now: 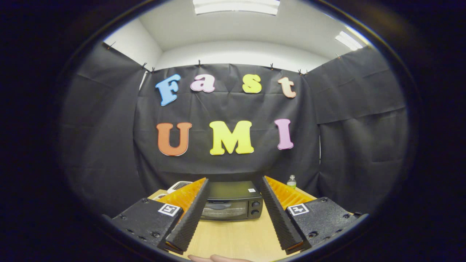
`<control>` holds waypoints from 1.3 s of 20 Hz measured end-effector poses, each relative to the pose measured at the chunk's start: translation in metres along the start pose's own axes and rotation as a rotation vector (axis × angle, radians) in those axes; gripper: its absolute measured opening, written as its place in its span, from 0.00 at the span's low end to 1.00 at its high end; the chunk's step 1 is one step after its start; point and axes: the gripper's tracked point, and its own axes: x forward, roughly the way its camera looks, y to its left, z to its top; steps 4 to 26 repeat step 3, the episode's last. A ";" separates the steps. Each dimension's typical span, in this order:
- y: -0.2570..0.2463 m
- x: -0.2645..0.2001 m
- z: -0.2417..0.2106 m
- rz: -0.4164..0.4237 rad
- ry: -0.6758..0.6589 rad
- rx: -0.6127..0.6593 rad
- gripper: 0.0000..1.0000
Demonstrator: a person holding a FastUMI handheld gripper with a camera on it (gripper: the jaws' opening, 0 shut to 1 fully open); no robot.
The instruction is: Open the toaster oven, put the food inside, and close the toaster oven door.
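A black toaster oven (pixel 232 203) stands at the far end of the wooden table (pixel 236 236), its door closed and two knobs on its right side. My gripper (pixel 234 182) is held well back from it and above the table, open, with nothing between the fingers. The oven shows in the gap between the fingers (pixel 189 214), beyond their tips. I cannot make out any food from here.
A white device (pixel 178 186) lies on the table left of the oven, partly behind the left finger. A small clear bottle (pixel 291 181) stands to the oven's right at the back. A person's fingertips (pixel 214 258) show at the table's near edge.
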 end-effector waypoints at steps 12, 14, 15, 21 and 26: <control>0.003 -0.001 0.000 0.006 0.002 -0.003 0.92; 0.003 -0.001 0.000 0.006 0.002 -0.003 0.92; 0.003 -0.001 0.000 0.006 0.002 -0.003 0.92; 0.003 -0.001 0.000 0.006 0.002 -0.003 0.92; 0.003 -0.001 0.000 0.006 0.002 -0.003 0.92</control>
